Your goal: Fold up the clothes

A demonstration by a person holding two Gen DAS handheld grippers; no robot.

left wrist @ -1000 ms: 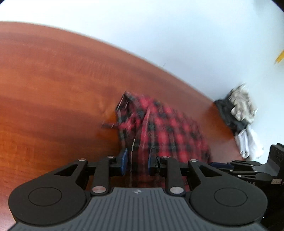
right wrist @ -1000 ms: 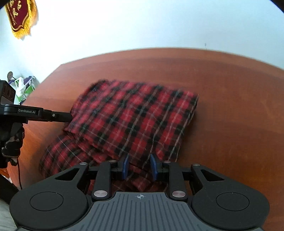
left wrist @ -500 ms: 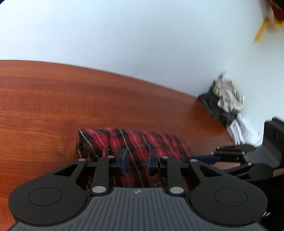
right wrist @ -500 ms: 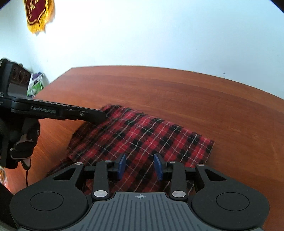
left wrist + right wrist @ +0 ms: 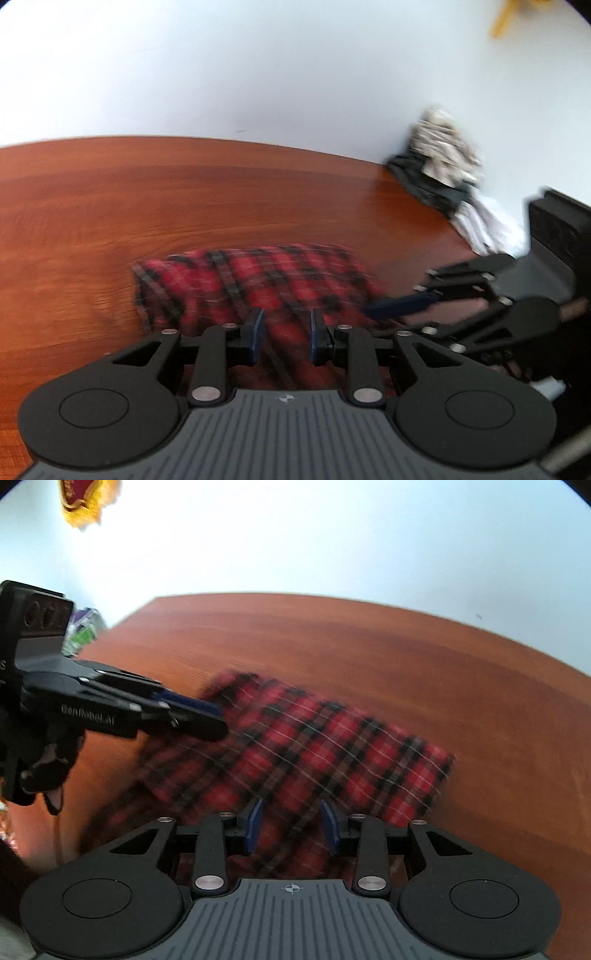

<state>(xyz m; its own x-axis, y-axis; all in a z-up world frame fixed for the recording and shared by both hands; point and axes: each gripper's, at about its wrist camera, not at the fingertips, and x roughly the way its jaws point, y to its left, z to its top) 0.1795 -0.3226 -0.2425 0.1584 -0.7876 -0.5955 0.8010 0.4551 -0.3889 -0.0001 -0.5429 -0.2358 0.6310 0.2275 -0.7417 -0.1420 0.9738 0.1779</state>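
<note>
Table [image 5: 369,657] with plaid shirt [image 5: 314,746] now flatter, folded.

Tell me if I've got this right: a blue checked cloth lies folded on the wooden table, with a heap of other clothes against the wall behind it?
Not quite: the cloth is red and black checked, not blue; the right wrist view shows it plainly. The only blue there is on the claw tips. The rest holds: it lies folded on the wooden table, and the left wrist view shows the heap of clothes against the wall.
</note>
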